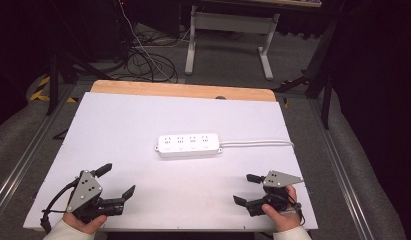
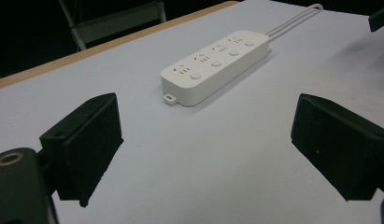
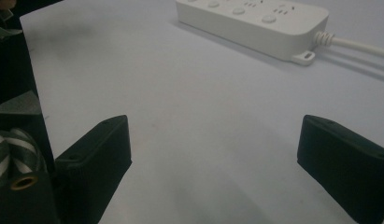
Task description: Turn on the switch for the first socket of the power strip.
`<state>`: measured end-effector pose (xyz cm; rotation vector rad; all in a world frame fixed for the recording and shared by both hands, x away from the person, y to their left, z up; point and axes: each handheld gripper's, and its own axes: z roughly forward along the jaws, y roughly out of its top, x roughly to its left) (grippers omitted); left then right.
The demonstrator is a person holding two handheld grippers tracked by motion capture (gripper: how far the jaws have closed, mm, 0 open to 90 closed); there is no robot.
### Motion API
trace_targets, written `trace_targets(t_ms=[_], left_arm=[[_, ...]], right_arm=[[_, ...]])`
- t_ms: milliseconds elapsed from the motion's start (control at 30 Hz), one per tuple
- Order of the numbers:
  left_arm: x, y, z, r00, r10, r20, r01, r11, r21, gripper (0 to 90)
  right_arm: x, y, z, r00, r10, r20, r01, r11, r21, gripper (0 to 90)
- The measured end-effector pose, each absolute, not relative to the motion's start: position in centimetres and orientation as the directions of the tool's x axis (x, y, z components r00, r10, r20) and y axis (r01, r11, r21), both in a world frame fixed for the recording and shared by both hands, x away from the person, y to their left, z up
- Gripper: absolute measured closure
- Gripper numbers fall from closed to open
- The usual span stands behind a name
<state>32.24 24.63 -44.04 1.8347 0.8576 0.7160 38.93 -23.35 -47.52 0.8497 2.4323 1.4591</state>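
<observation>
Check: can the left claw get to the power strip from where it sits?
Probably yes. The left claw is open and holds nothing, and bare white table lies between it and the power strip. The strip's cable runs off the far end, away from that approach.

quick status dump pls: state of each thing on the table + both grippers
power strip: flat on the white table top, sockets up, all empty, untouched.
power strip cable: attached, runs off the table's right edge.
left gripper: open, empty, near the front left corner, short of the strip.
right gripper: open, empty, near the front right corner, short of the strip.
</observation>
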Motion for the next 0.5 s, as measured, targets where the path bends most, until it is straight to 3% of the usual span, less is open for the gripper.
trace_targets(t_ms=[333,500], left_arm=[[32.39,24.85,-44.7,0.582,0.804,0.126,0.249,-0.323,0.913,9.4],[32.58,24.66,-44.88,0.583,0.801,0.138,0.241,-0.332,0.912,9.4]], right_arm=[[38.56,-22.97,-48.37,-0.816,0.568,0.109,0.374,0.374,0.849,10.2],[38.25,-23.33,-47.77,-0.8,0.599,0.028,0.315,0.38,0.87,10.2]])
